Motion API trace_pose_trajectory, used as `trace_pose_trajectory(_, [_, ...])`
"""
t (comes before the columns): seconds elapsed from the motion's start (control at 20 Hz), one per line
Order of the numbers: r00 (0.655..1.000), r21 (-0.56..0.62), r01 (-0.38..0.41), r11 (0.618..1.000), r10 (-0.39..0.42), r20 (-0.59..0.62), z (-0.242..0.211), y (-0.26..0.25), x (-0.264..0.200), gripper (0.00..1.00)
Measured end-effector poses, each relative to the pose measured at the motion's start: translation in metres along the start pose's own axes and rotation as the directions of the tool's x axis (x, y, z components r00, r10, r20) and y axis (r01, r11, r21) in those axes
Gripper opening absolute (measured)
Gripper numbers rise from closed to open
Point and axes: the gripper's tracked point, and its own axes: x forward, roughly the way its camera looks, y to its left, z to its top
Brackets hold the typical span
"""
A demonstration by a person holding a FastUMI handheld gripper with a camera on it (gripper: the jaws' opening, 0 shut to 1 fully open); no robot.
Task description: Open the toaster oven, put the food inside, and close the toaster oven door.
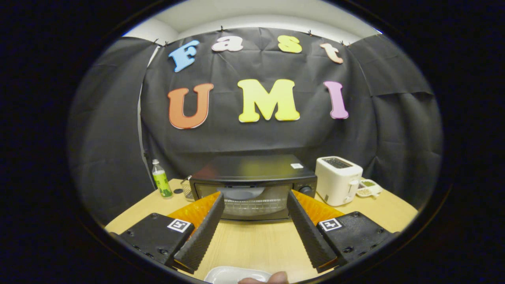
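**Inspector:** Presently, your toaster oven [253, 185] stands on the wooden table [252, 244], door shut, straight ahead of the gripper [255, 203] and beyond its fingertips. Through the glass a pale rounded shape shows above the rack; whether that is food, I cannot tell.

**Operator:** And the jaws?

**Inspector:** Spread wide, holding nothing, with the door framed between them. Beneath the fingers, nearest you, lies a white dish [236, 275] with a fingertip [272, 278] at its rim. Its contents are hidden.

**Operator:** Which step does that make it?

**Inspector:** A shut door fits two stages: food yet to go in, or food already in and the door closed again. You cannot settle it from this.

**Operator:** Anything nearby to mind?

**Inspector:** A white toaster [338, 180] stands just right of the oven, a small dish [369, 188] beyond it, a green-labelled bottle [161, 179] to the left. Any approach to the door wants a straight line between them.
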Motion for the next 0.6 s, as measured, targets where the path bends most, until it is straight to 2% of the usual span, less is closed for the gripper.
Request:
trace_pose_trajectory(0.25, [0.996,-0.040,-0.017,0.999,0.020,0.085,0.052,0.007,-0.081,1.00])
trace_pose_trajectory(0.45, [0.994,-0.061,-0.010,0.998,0.017,0.112,0.054,0.008,-0.137,1.00])
trace_pose_trajectory(0.6, [0.995,-0.010,-0.003,1.000,0.004,0.098,0.047,0.002,-0.159,1.00])
